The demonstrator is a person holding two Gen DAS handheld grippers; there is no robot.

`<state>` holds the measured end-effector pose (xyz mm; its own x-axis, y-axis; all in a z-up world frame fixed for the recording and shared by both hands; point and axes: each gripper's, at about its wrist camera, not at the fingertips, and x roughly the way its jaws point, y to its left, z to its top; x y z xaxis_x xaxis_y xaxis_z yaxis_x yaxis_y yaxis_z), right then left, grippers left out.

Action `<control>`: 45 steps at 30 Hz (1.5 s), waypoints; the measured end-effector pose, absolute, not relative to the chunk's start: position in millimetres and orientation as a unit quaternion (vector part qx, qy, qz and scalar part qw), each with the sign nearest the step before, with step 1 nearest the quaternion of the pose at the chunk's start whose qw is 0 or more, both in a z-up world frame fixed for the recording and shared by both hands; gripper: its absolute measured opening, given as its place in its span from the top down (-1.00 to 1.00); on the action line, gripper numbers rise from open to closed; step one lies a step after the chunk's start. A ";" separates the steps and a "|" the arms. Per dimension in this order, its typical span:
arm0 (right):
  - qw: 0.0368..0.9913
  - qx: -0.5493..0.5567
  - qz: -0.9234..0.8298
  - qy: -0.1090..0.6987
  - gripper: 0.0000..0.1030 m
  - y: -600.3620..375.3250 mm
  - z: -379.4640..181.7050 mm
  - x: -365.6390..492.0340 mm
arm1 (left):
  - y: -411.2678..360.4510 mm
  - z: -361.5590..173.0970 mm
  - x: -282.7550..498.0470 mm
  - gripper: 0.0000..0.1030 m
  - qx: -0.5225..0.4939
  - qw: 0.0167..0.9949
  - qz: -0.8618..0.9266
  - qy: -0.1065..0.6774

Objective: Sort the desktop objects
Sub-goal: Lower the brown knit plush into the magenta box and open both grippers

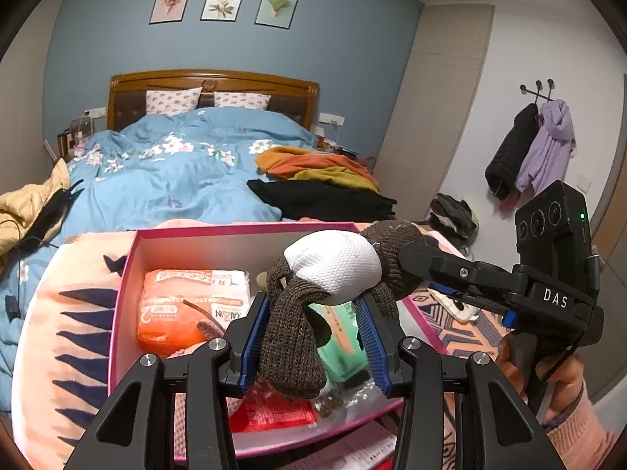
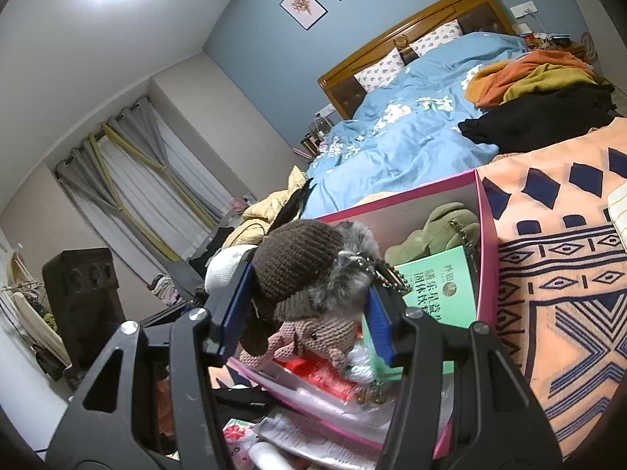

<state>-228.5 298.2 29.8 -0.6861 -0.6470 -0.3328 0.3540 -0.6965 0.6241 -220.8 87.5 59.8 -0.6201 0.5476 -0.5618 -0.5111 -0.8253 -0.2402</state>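
Left gripper (image 1: 311,346): fingers (image 1: 254,337) spread wide; a brown knit limb of the toy hangs down between them, and the pads look clear of it on both sides. Released, as far as this view shows.

Right gripper (image 2: 305,319): fingers (image 2: 231,309) clamped on the brown knitted head end of the toy. In the left view the same gripper comes in from the right and pinches that end. A hand (image 1: 548,376) in a pink sleeve holds its grip.

Knitted toy (image 1: 333,270): brown knit with a white mesh belly, held aloft over the pink box, not resting on anything.

Pink box (image 1: 129,274): open, sitting on a peach patterned cloth (image 2: 568,274) over the worktop. Inside: orange packet (image 1: 176,309), green carton (image 2: 439,286), green plush (image 2: 439,227), pinkish crochet animal (image 2: 313,337), red packet (image 1: 274,411), some clear wrapping near the front wall.

Outside the box: papers and a flowered item lie below its near wall; a striped thing at the cloth's far right edge, identity unclear.

Progress: box holds several items, so some sorting stands done as things lie. The toy hangs above it; whether it is going in or coming out, one moment cannot settle. Loose papers look left to deal with.

Far: bed (image 1: 176,168) with blue quilt and piled clothes.
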 end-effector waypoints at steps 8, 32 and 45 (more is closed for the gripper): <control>0.270 0.291 -0.878 -0.268 -0.09 296.0 26.7 -248.6 | 85.1 55.5 -241.8 0.12 -0.333 0.284 0.898 -0.042; 0.226 0.365 -0.861 -0.274 -0.09 277.6 5.8 -319.3 | 78.9 27.0 -301.5 0.15 -0.386 0.234 0.888 -0.089; 0.185 0.424 -0.855 -0.235 -0.11 269.5 -7.2 -344.4 | 81.4 14.9 -317.1 0.15 -0.403 0.203 0.888 -0.089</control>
<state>-344.4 269.5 -7.2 -0.5726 -0.5149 -0.6380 0.1163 -0.8213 0.5585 -317.1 81.4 14.9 -0.5933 0.4317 -0.6795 -0.2890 -0.9020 -0.3207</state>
